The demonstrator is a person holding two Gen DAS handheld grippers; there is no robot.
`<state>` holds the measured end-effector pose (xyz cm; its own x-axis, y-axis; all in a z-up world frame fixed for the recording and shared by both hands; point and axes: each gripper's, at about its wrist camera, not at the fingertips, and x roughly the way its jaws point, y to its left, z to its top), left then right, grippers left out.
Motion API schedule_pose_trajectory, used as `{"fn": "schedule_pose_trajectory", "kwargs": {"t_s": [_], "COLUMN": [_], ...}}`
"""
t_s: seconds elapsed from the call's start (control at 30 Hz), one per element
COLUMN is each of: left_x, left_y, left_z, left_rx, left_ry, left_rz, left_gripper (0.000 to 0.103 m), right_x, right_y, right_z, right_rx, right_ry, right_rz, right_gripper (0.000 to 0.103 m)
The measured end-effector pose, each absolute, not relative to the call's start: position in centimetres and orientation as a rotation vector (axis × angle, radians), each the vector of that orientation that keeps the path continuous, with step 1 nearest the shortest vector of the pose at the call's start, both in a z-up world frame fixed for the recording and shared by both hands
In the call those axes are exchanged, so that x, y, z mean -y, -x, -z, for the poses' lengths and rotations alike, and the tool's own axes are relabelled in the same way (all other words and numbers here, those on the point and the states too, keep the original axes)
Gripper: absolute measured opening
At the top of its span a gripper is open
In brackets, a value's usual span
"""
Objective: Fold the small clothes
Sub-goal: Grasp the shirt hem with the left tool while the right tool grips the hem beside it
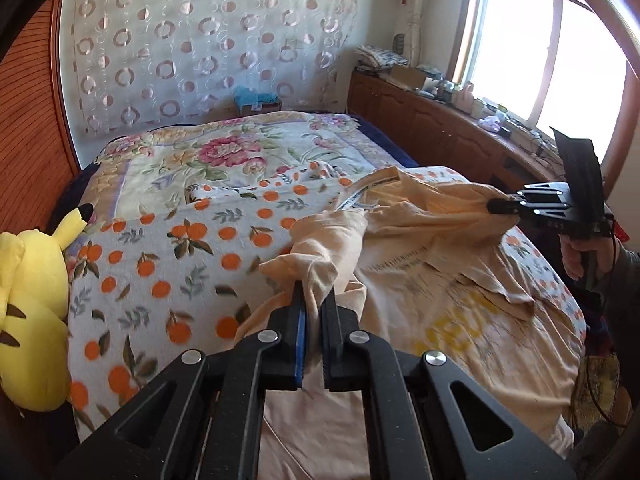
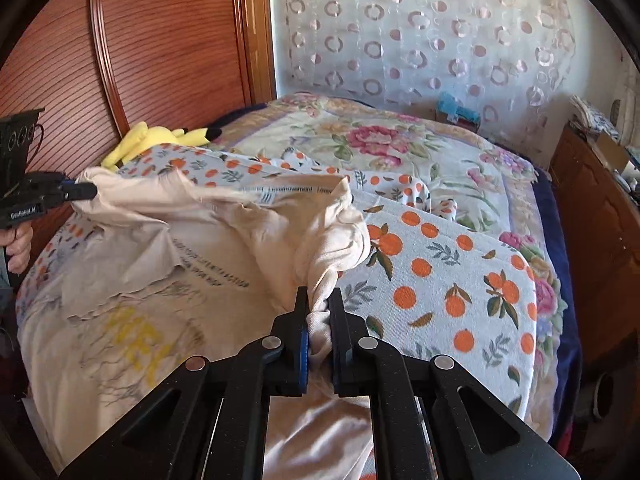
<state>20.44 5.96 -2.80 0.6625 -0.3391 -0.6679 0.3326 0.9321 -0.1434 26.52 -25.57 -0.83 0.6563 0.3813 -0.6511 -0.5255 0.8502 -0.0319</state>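
A pale cream T-shirt [image 1: 432,264] with yellow letters lies on the bed, its collar end lifted. It also shows in the right wrist view [image 2: 160,264]. My left gripper [image 1: 314,292] is shut on a bunched shoulder of the shirt. My right gripper [image 2: 319,300] is shut on the other bunched shoulder. Each gripper shows in the other's view, the right one [image 1: 494,205] at the right and the left one [image 2: 90,191] at the left, both pinching cloth.
An orange-print cover [image 1: 168,264] lies under the shirt on a floral blanket [image 1: 224,152]. A yellow plush toy [image 1: 32,304] sits by the wooden headboard [image 2: 168,40]. A cluttered wooden cabinet [image 1: 440,120] runs under the window.
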Motion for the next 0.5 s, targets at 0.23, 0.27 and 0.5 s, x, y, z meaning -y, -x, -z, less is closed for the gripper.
{"fn": "schedule_pose_trajectory", "kwargs": {"t_s": [0.23,0.27,0.5], "left_x": [-6.0,-6.3,-7.5], "left_y": [-13.4,-12.6,-6.6], "left_z": [4.6,4.6,4.8], "left_rx": [-0.748,-0.743,-0.703], "left_ry": [-0.013,-0.004,0.067], "left_rz": [0.352,0.348,0.323], "left_gripper": [0.007,0.007,0.007], "right_x": [27.6,27.8,28.8], "right_y": [-18.7,-17.7,-10.4], "right_z": [2.9,3.1,3.9], "right_rx": [-0.647,-0.642,-0.604], "right_ry": [0.176,0.175,0.190], "right_rz": [-0.528,-0.525,-0.532], "right_gripper": [0.008,0.008,0.007]}}
